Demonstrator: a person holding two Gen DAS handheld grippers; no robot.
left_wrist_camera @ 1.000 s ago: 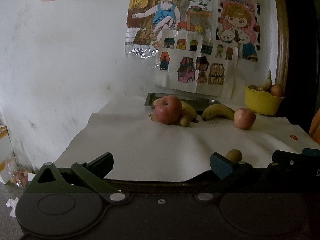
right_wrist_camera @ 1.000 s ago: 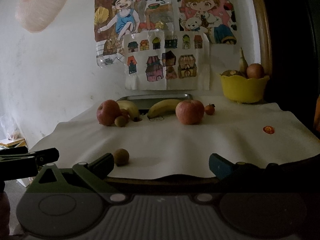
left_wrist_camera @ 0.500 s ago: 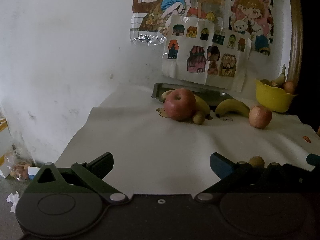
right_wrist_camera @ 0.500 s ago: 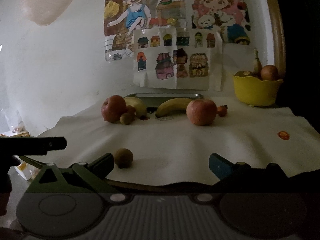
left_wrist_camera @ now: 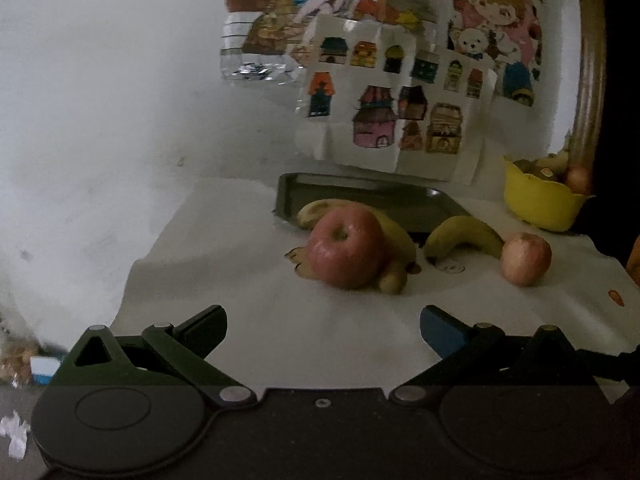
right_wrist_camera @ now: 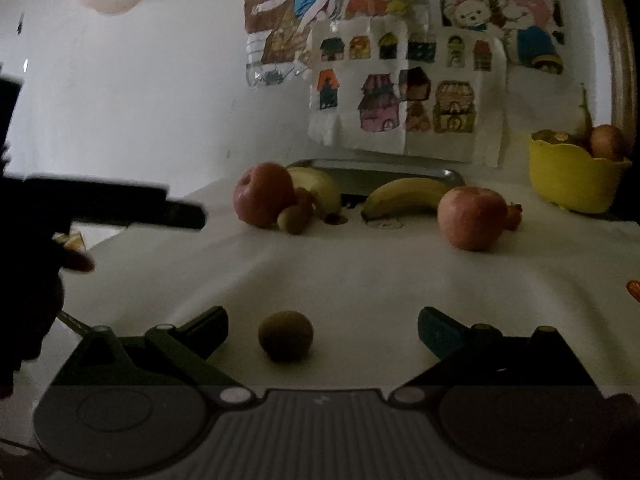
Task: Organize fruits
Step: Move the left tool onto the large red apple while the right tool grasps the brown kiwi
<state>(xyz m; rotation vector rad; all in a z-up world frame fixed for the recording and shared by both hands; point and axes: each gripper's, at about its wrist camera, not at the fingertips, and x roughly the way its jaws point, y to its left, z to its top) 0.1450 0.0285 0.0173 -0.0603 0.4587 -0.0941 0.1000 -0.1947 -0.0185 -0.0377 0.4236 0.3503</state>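
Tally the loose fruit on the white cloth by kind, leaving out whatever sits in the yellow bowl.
Apples: 2
Bananas: 2
Kiwis: 2
Small red fruit behind the right apple, kind unclear: 1
Total: 7

A lived-in home, most likely a family's room with children, is showing here. Colourful cartoon posters [right_wrist_camera: 400, 4] are hanging on a scuffed white wall [left_wrist_camera: 112, 120], and a sheet of house drawings [right_wrist_camera: 404, 92] is curling away from it just below them. A wrinkled white cloth [right_wrist_camera: 360, 280] is covering the worktop, with apples [left_wrist_camera: 346, 246], bananas [right_wrist_camera: 404, 198] and a dark metal tray [left_wrist_camera: 380, 200] sitting on it. A yellow bowl [right_wrist_camera: 568, 180] is holding more fruit at the right. Scraps of litter [left_wrist_camera: 16, 436] are lying on the floor at the left.
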